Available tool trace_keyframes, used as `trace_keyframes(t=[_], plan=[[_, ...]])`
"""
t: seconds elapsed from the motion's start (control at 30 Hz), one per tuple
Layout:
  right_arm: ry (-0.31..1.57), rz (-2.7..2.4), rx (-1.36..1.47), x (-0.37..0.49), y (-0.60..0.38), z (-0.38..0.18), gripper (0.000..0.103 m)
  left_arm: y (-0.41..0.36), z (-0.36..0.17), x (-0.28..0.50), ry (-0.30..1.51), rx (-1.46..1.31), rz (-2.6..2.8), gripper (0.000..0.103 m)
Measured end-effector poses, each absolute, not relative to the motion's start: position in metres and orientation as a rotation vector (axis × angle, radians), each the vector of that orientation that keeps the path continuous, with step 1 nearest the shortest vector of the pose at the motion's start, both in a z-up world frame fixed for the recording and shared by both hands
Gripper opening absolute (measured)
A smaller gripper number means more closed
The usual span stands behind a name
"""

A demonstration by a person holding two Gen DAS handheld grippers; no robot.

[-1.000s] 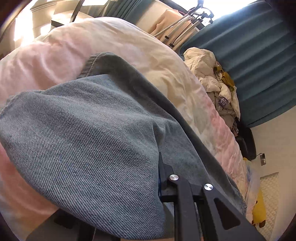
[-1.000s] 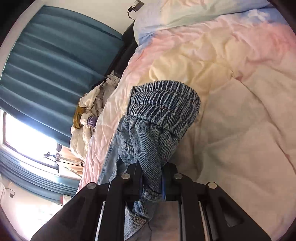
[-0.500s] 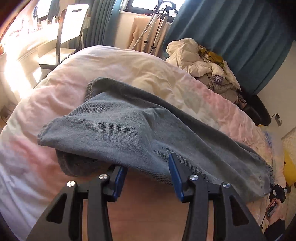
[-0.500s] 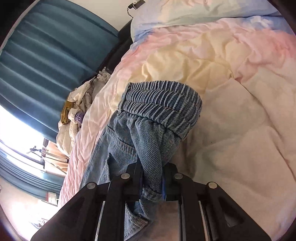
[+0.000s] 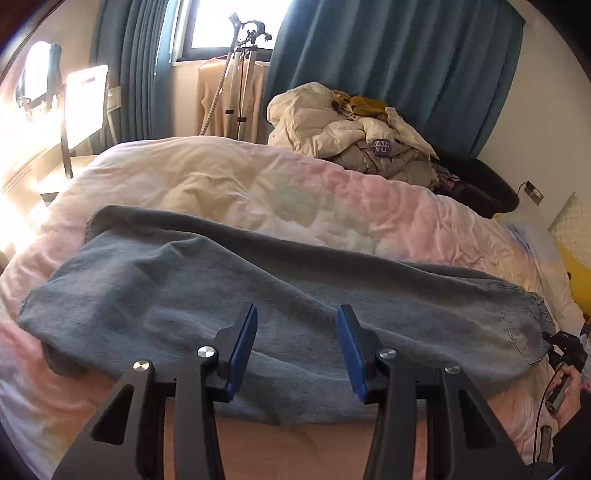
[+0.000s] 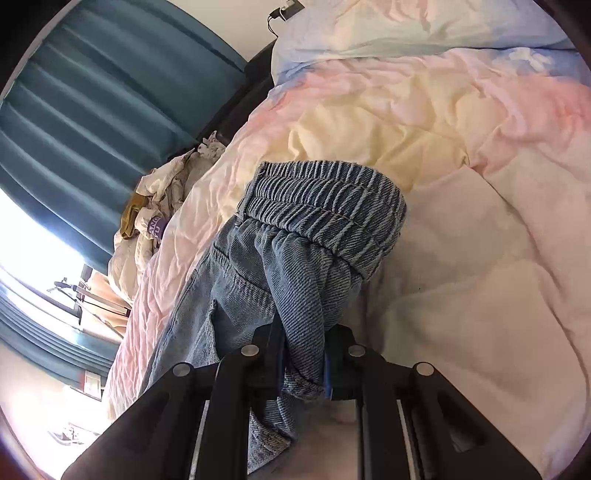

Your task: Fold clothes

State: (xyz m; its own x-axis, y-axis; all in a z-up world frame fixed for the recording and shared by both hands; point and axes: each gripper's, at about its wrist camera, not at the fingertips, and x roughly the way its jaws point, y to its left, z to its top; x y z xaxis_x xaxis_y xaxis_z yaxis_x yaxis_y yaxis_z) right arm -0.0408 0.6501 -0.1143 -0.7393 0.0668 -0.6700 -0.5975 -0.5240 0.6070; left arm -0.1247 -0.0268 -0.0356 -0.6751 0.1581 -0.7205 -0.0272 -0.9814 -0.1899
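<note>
A pair of blue denim jeans lies stretched across the pastel bed cover, legs folded onto each other. My left gripper hovers open just above the near edge of the legs, nothing between its blue pads. In the right wrist view the elastic waistband bunches up in front of my right gripper, which is shut on the waist end of the jeans. That right gripper also shows at the far right of the left wrist view, held by a hand.
The bed cover is pink, cream and blue, rumpled. A heap of clothes sits at the bed's far side by teal curtains. A chair and stand are beyond. A pillow lies at the head.
My left gripper has let go of the jeans leg, opened and drawn back; the leg now lies flat on the bed. The right gripper keeps its hold on the waist.
</note>
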Motion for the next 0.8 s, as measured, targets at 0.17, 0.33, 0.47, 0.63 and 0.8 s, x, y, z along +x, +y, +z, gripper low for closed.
trace_keyframes(t=[0.17, 0.33, 0.47, 0.63, 0.8], plan=[[1.133, 2.345, -0.825, -0.044, 0.641, -0.093, 0.014, -0.006, -0.082, -0.147, -0.160, -1.350, 2.744, 0.046], [0.970, 2.422, -0.794, -0.051, 0.620, -0.056, 0.014, 0.003, -0.107, -0.152, -0.008, -1.392, 2.752, 0.046], [0.818, 2.481, -0.752, -0.059, 0.591, -0.017, 0.014, 0.008, -0.110, -0.153, 0.064, -1.378, 2.763, 0.046], [0.614, 2.580, -0.687, -0.072, 0.536, 0.038, 0.013, 0.001, -0.105, -0.151, 0.022, -1.366, 2.757, 0.046], [0.397, 2.687, -0.623, -0.086, 0.462, 0.083, 0.014, -0.008, -0.097, -0.147, -0.037, -1.337, 2.767, 0.046]])
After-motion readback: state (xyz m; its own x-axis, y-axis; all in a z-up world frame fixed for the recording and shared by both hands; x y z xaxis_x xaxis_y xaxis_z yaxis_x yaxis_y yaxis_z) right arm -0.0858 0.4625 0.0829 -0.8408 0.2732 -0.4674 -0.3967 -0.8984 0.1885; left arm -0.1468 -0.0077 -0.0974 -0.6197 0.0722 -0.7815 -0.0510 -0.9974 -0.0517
